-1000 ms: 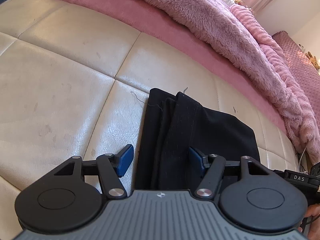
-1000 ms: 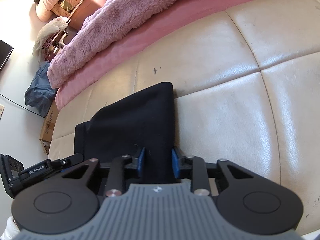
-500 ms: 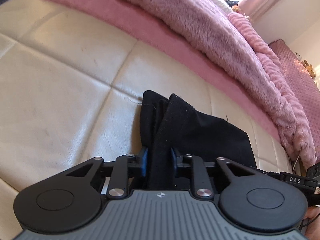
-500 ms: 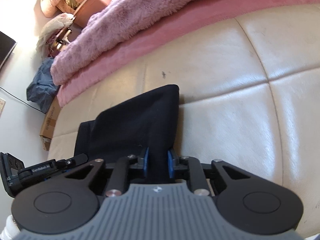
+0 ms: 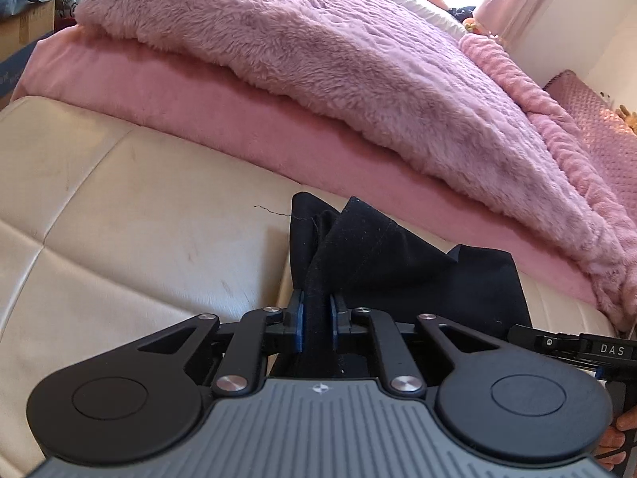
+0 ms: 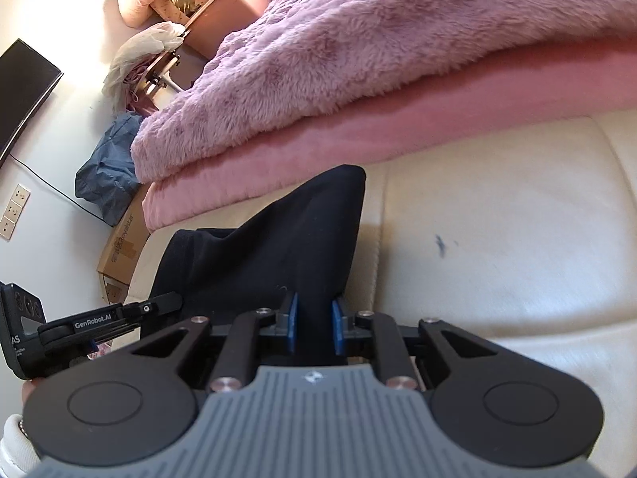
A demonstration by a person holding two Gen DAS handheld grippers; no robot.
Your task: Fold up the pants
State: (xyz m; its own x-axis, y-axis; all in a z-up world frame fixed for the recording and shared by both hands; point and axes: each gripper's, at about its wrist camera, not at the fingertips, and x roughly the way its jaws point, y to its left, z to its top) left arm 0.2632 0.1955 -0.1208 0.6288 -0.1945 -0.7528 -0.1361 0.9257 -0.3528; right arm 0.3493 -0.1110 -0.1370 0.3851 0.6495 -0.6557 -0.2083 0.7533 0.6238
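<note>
Plainly, black cloth is pinched between the blue pads [image 5: 299,324] of the left gripper [image 5: 316,324] at the lower middle of its frame; its jaws are closing, with a bunched ridge of fabric between them. Likewise, an edge of the same cloth is clamped between the pads [image 6: 292,322] of the right gripper [image 6: 313,324], low in the middle of the right wrist view.

Outward from each grip, the pants [image 5: 398,267] are seen rising in a tented peak from the fingers toward the middle of the frame, the lifted part hanging slack and the rest lying dark on the cream cushion [image 5: 119,219]. The garment appears already doubled into a compact bundle of several layers, though how many cannot be told.

Behind, a pink sheet [image 5: 239,119] and a fluffy pink blanket [image 5: 318,40] are spread across the upper half of both views. In the right wrist view, a dark screen [image 6: 24,91] and a cardboard box [image 6: 123,247] are shown at the left edge.

As a judgement, a further fold is under way: the gripped edge is still to be carried over, laid down and released.
</note>
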